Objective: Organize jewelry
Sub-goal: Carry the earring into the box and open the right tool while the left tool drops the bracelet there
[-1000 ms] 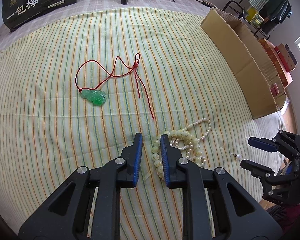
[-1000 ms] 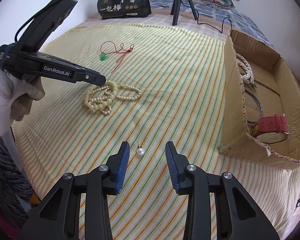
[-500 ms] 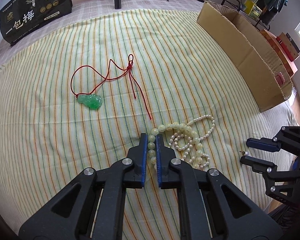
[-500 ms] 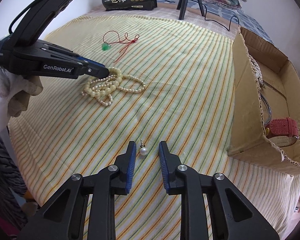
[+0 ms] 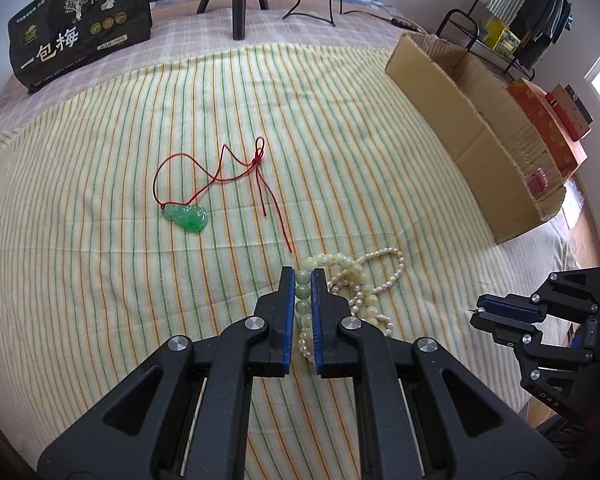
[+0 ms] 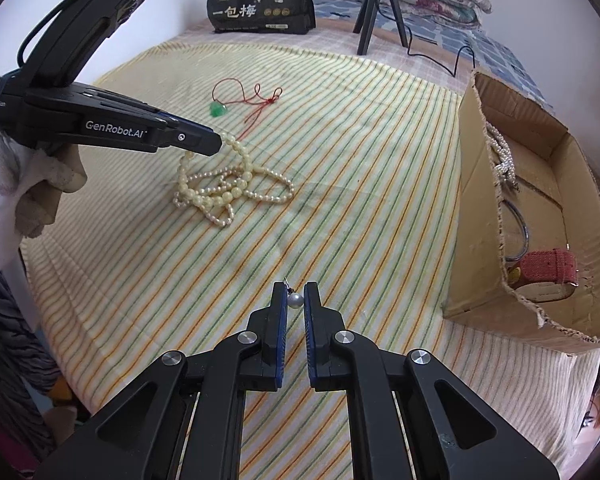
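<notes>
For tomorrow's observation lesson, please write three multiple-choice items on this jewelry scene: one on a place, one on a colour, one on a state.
1. Where does the red watch lie?
A. Inside the cardboard box
B. On the striped cloth
C. Beside the tripod

2. What colour is the pendant on the red cord?
A. Blue
B. Green
C. White

3. What is the right hand-held gripper doing?
A. Standing wide open over bare cloth
B. Clamping the red cord
C. Shut on the pearl earring

Answers:
1 A: the watch rests against the box's near inner wall.
2 B: the carved stone is bright green on the striped cloth.
3 C: the pearl sits pinched between the blue pads at the tips.
</notes>
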`<control>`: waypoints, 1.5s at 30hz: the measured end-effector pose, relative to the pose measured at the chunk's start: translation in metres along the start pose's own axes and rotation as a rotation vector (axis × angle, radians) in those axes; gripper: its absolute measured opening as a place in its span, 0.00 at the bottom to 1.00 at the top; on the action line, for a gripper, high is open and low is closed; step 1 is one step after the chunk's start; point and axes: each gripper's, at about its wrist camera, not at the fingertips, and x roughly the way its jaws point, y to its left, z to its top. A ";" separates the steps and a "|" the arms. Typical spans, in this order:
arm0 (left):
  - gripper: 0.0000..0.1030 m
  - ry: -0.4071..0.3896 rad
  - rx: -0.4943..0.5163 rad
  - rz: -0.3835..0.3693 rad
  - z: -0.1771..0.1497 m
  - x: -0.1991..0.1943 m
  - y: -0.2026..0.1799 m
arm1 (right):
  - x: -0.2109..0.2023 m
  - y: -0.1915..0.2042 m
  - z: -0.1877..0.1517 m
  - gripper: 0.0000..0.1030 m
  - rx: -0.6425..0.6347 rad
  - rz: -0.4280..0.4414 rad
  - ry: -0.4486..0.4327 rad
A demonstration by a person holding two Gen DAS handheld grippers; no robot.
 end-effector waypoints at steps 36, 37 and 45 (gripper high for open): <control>0.05 -0.182 0.027 -0.172 0.048 -0.069 -0.070 | -0.075 -0.068 0.022 0.06 0.172 -0.091 -0.234; 0.05 -0.184 0.029 -0.177 0.050 -0.069 -0.073 | -0.076 -0.072 0.022 0.06 0.182 -0.094 -0.240; 0.05 -0.205 0.056 -0.215 0.067 -0.066 -0.106 | -0.078 -0.105 0.023 0.06 0.261 -0.109 -0.276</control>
